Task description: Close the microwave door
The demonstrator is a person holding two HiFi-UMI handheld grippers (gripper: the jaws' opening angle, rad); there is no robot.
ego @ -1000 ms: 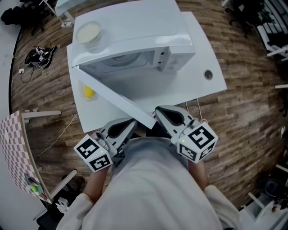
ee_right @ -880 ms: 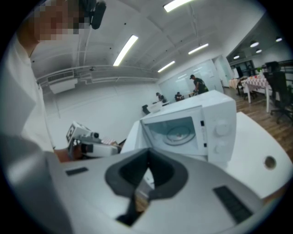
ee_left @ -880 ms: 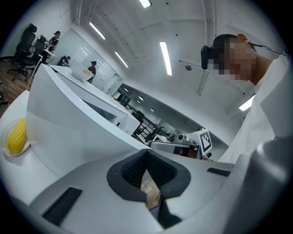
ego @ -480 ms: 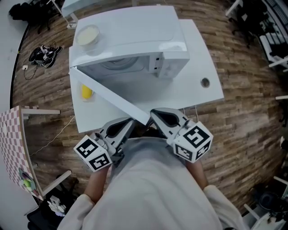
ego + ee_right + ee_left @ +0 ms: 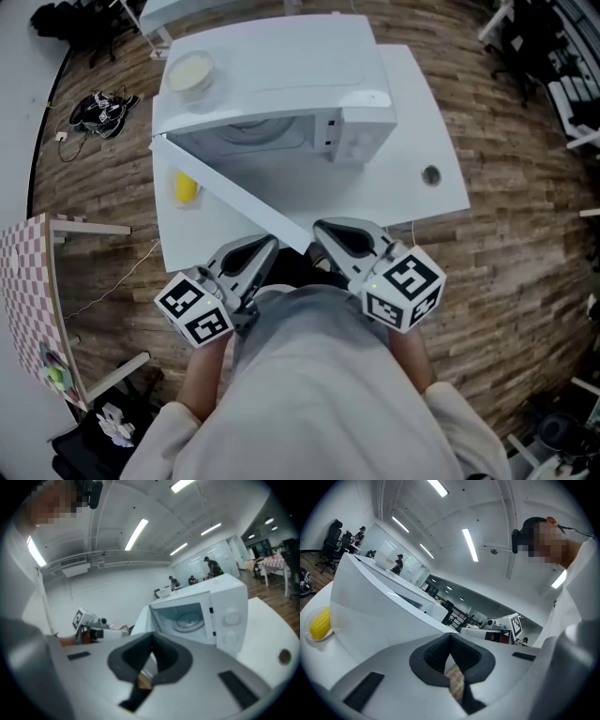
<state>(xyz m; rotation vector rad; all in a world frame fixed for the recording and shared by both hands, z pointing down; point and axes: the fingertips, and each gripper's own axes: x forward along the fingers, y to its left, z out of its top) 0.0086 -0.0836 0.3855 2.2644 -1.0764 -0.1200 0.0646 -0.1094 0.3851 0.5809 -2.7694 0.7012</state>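
Note:
A white microwave (image 5: 281, 84) stands on a white table (image 5: 412, 122) with its door (image 5: 234, 197) swung wide open toward me. The door's free edge ends between my two grippers. My left gripper (image 5: 265, 247) hovers just left of that edge, jaws shut and empty; in the left gripper view (image 5: 451, 641) the door (image 5: 379, 616) fills the left side. My right gripper (image 5: 324, 231) sits just right of the edge, also shut and empty. The right gripper view (image 5: 151, 645) shows the microwave's open cavity (image 5: 187, 618) with its glass turntable.
A yellow object on a small plate (image 5: 186, 187) lies on the table behind the open door. A pale bowl (image 5: 190, 70) rests on top of the microwave. The table has a round cable hole (image 5: 430, 174). A checkered board (image 5: 28, 291) stands at the left, on the floor.
The head view has shifted slightly. Both grippers stay shut near the door's free edge, and the door's angle looks unchanged.

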